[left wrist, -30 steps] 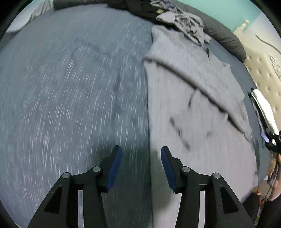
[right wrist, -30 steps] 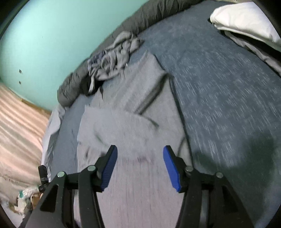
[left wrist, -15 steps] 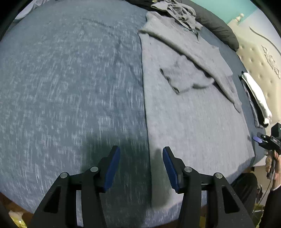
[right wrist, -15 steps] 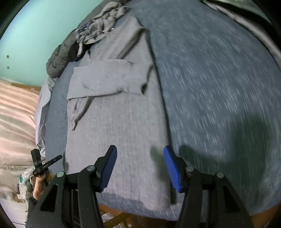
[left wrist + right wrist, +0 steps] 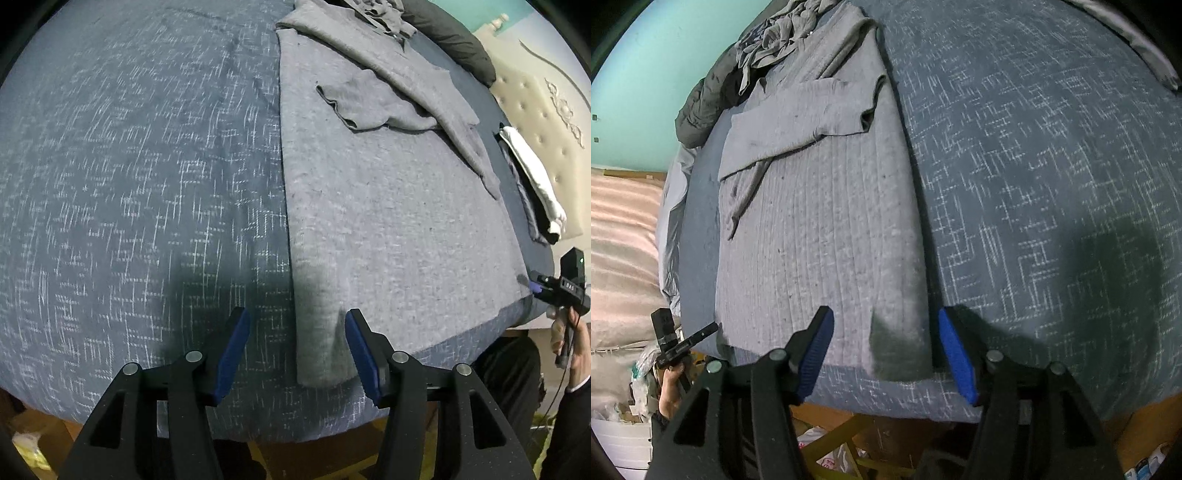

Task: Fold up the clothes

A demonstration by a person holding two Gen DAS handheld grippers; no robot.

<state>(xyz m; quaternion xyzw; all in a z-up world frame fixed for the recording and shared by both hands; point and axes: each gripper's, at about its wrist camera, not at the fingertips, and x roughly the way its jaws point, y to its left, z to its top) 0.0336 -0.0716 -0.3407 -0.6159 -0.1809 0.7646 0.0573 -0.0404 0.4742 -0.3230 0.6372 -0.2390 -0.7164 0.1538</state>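
sweater [image 5: 388, 221] lies on bed [image 5: 129, 184], crumpled clothes [image 5: 775, 37] apparently behind it.

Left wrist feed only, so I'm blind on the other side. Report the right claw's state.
Observer: The right claw is open and holds nothing.
Operator: Say what lies between its fingers.
Observer: A hem corner of the grey sweater, flat on the bed and not gripped.
Operator: Name what stands beyond the bed on that feed.
Observer: Pink striped fabric fills the space beside the bed, below a teal wall.
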